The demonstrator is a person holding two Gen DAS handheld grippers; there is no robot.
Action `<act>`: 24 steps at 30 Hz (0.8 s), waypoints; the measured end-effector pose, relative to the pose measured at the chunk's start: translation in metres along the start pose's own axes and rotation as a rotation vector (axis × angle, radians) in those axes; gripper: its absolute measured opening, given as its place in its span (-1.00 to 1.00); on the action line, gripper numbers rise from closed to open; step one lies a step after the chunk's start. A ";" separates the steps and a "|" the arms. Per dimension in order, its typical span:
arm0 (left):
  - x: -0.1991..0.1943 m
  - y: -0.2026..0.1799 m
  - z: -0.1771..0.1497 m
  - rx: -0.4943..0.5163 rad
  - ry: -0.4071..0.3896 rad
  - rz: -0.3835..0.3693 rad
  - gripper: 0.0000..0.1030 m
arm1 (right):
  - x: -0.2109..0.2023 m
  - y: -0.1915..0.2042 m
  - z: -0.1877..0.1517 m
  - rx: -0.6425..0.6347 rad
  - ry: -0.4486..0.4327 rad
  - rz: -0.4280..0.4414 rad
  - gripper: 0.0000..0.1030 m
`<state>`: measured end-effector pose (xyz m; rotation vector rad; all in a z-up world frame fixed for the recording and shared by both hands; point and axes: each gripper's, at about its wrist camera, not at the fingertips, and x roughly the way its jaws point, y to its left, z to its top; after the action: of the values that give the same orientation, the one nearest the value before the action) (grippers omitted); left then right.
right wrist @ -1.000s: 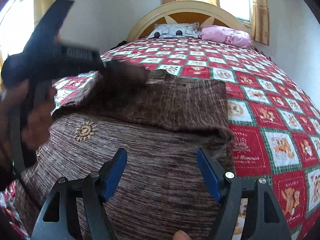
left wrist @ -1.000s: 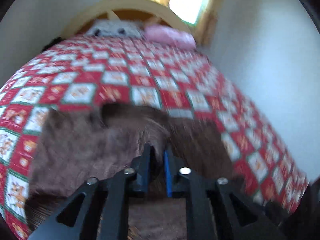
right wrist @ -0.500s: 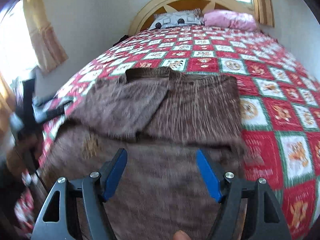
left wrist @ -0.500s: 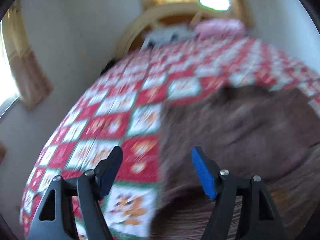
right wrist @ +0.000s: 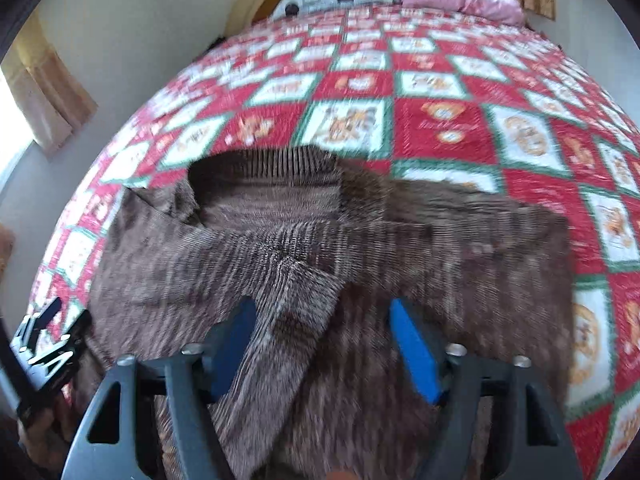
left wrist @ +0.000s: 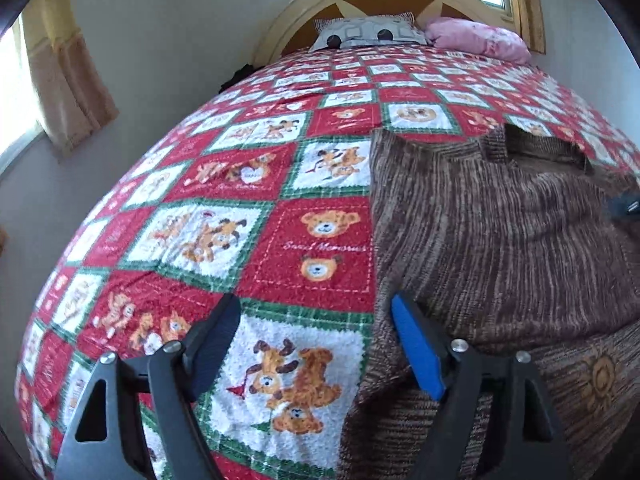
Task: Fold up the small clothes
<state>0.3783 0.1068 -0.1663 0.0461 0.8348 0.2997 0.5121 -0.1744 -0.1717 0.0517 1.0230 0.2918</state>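
Brown sweater (left wrist: 500,240) sleeves folded in — body fold left; left gripper (left wrist: 316,344) and right gripper (right wrist: 320,344) wide open, empty.

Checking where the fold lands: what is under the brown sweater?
The brown sweater lies flat on the red teddy-bear quilt. The quilt squares beneath it are covered, so anything else there is hidden.

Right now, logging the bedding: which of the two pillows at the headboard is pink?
The pink pillow is the right-hand one, under the window; the grey pillow beside it bears dark round spots.
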 end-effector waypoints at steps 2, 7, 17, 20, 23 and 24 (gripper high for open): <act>0.005 0.009 0.000 -0.042 0.013 -0.044 0.63 | 0.001 0.013 0.004 -0.068 -0.024 -0.067 -0.52; 0.009 0.023 -0.002 -0.133 0.032 -0.103 0.76 | -0.011 0.021 0.014 -0.103 -0.089 -0.110 -0.58; 0.007 0.029 -0.005 -0.166 0.022 -0.081 0.83 | -0.035 0.000 -0.026 0.028 -0.021 0.083 0.05; 0.008 0.030 -0.005 -0.167 0.026 -0.087 0.84 | -0.047 0.010 -0.052 0.003 0.015 0.106 0.05; 0.010 0.030 -0.004 -0.165 0.032 -0.093 0.89 | -0.051 0.022 -0.073 -0.033 0.042 0.146 0.04; 0.011 0.028 -0.004 -0.156 0.039 -0.098 0.90 | -0.048 0.028 -0.078 -0.051 0.061 0.135 -0.01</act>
<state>0.3752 0.1364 -0.1723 -0.1466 0.8470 0.2732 0.4170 -0.1676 -0.1677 0.0659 1.0737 0.4448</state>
